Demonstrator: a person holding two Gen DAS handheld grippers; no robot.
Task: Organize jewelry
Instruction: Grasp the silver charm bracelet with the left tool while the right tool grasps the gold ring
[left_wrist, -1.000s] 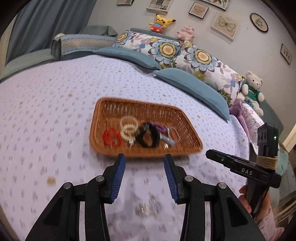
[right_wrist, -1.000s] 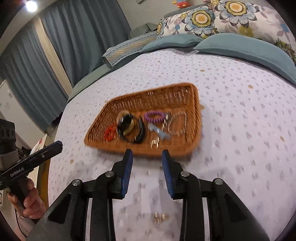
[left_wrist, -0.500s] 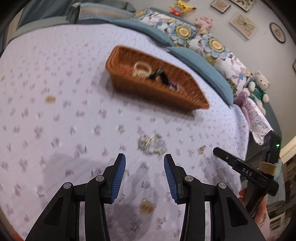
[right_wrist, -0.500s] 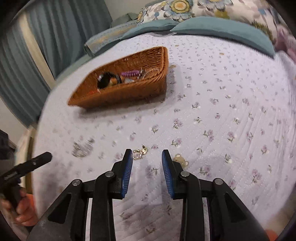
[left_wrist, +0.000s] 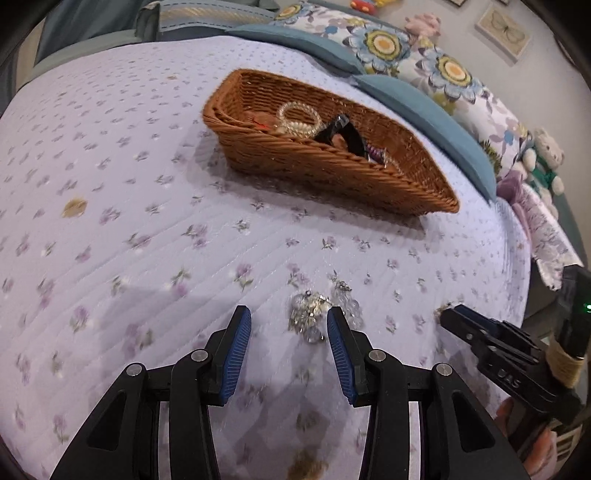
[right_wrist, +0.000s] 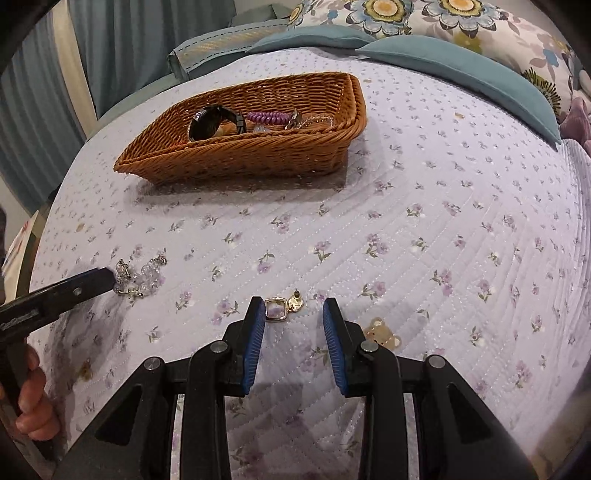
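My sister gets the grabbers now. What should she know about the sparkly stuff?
Left gripper: open, holding nothing, low over the clear bead jewelry on the bedspread.
Right gripper: open, holding nothing, at the gold square earring, which lies by its left finger.
Done: the wicker basket already holds a black bracelet, a purple coil tie, a cream coil tie and more.
Left: pick up both loose pieces and put them in the basket.
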